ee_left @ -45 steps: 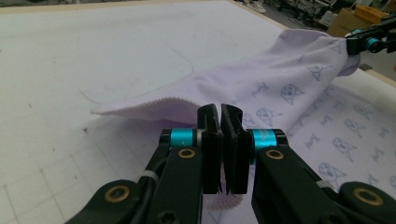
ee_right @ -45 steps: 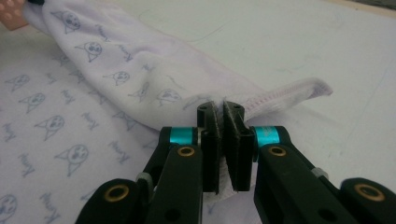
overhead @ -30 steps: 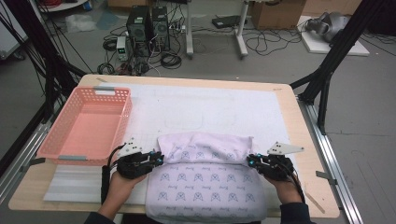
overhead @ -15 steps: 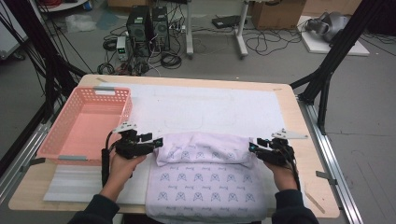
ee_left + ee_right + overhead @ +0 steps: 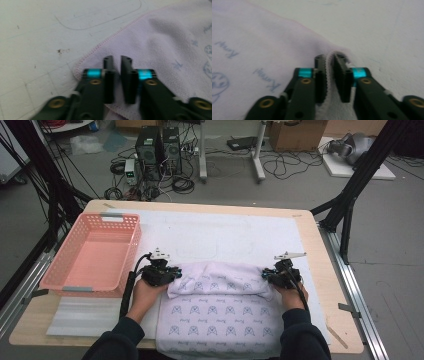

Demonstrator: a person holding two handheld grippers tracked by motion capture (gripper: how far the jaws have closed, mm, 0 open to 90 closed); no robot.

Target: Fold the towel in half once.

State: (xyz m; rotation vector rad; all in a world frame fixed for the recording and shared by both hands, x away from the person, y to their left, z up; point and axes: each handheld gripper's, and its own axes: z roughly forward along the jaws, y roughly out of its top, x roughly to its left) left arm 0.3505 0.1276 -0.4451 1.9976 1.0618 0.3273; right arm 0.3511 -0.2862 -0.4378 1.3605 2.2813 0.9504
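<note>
Towel (image 5: 220, 307) edge pinched between right fingers (image 5: 321, 72), under left fingers (image 5: 108, 75)

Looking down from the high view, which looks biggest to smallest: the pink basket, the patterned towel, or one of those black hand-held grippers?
1. White towel with blue prints, partly folded, covers the most area.
2. Pink plastic basket, somewhat smaller, though it lies farther from the camera.
3. Left gripper and right gripper: far smaller, and alike in size.
</note>
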